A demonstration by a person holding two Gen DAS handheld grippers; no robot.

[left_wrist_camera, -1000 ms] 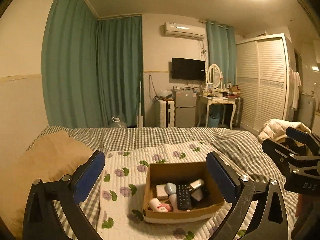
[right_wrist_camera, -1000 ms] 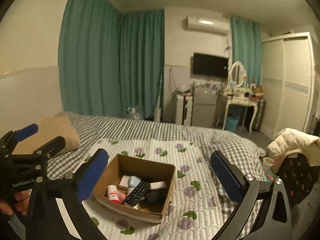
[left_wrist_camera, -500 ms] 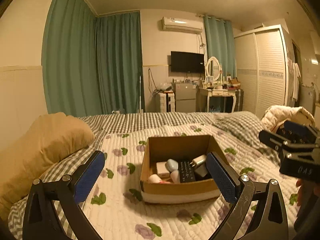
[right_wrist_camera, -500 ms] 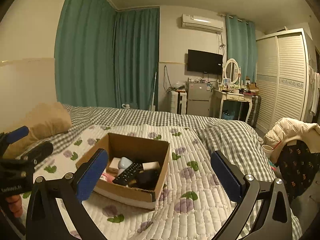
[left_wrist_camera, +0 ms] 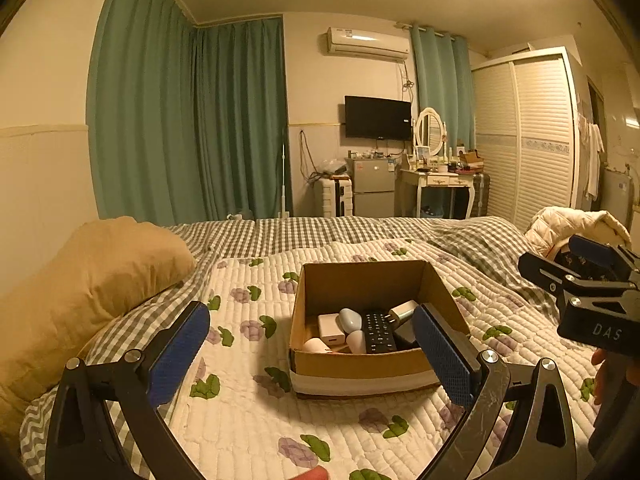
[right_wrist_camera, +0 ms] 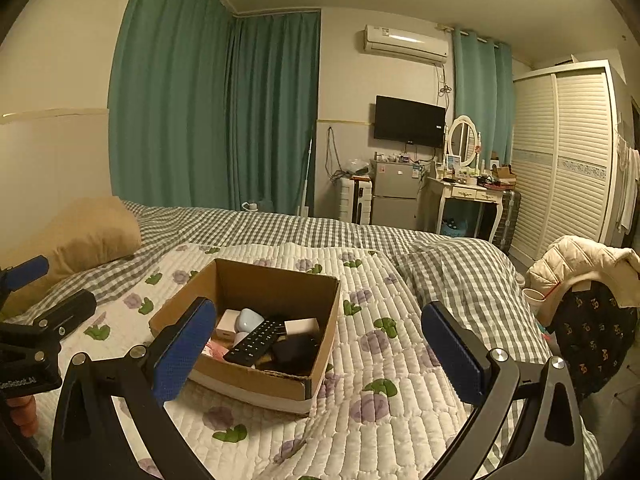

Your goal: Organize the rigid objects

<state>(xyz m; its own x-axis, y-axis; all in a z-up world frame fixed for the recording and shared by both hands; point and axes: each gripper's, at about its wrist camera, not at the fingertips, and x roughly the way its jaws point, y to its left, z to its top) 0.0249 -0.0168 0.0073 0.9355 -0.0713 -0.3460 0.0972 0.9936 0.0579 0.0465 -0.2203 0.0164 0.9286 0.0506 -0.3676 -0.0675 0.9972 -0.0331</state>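
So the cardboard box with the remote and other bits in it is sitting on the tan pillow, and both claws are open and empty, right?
Not quite. The cardboard box sits on the flowered quilt, apart from the tan pillow; the left wrist view shows this. The rest holds: the remote is inside, and the left claw and right claw are open and empty.

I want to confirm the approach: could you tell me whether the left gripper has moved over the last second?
Yes. The left gripper has come down and nearer the box, which now looks larger and is seen from lower against the bed.
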